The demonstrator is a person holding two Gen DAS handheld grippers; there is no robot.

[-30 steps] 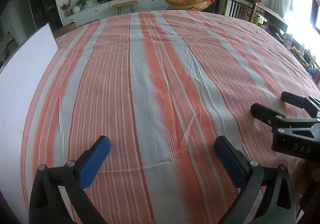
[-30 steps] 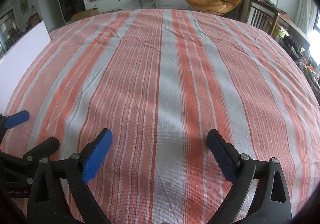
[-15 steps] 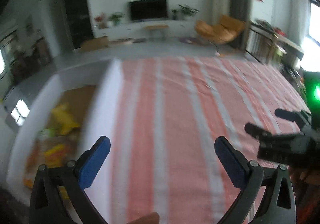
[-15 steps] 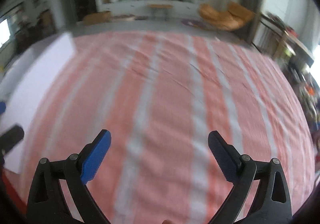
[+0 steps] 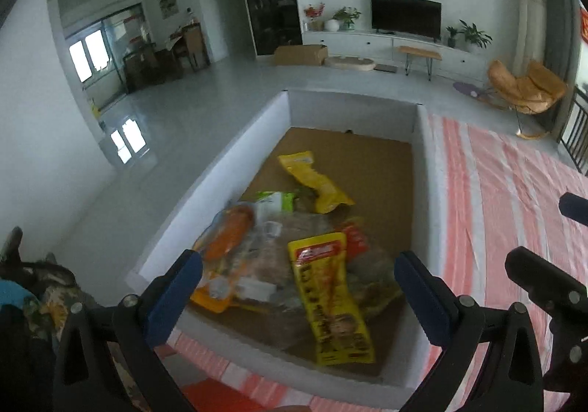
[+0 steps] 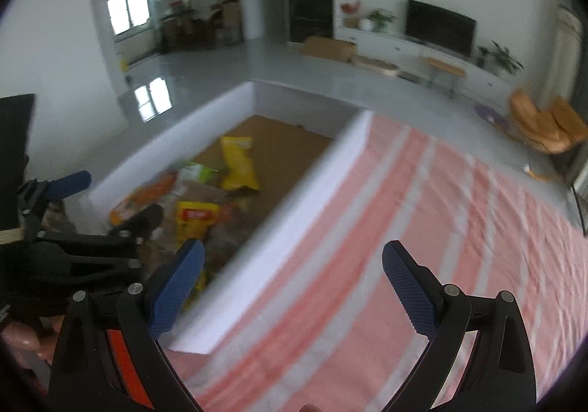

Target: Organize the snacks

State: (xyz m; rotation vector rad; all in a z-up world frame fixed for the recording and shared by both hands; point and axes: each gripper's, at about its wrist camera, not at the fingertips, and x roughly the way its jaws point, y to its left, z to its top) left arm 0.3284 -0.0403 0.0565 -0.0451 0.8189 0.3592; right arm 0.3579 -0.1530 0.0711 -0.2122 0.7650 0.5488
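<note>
L gripper (image 5: 297, 287): fingers spread wide, nothing between them, hanging over the near end of the white box (image 5: 422, 162) that sits at the left edge of the table (image 5: 514, 191). R gripper (image 6: 292, 279): also wide apart & empty, over the striped cloth just beside the box's right wall.

Snacks are all inside the box, heaped at its near end: long yellow pack (image 5: 330, 298) on top, orange pack (image 5: 229, 235) toward the left wall, green-white pack (image 5: 275, 200) behind it, another yellow bag (image 5: 312, 182) farther in, lying apart from the heap. Rest of the heap is clear wrap, too blurred to name.

Whether snacks are being gathered into the box or are due out onto the cloth, can't tell from this.

If a pick comes, my guess: the top yellow pack is easiest, since it's flat & long, so close across its narrow width, not along it. Foil is likely slippery; pinch near mid-length so it doesn't droop. Keep the fingers off the box walls.
</note>
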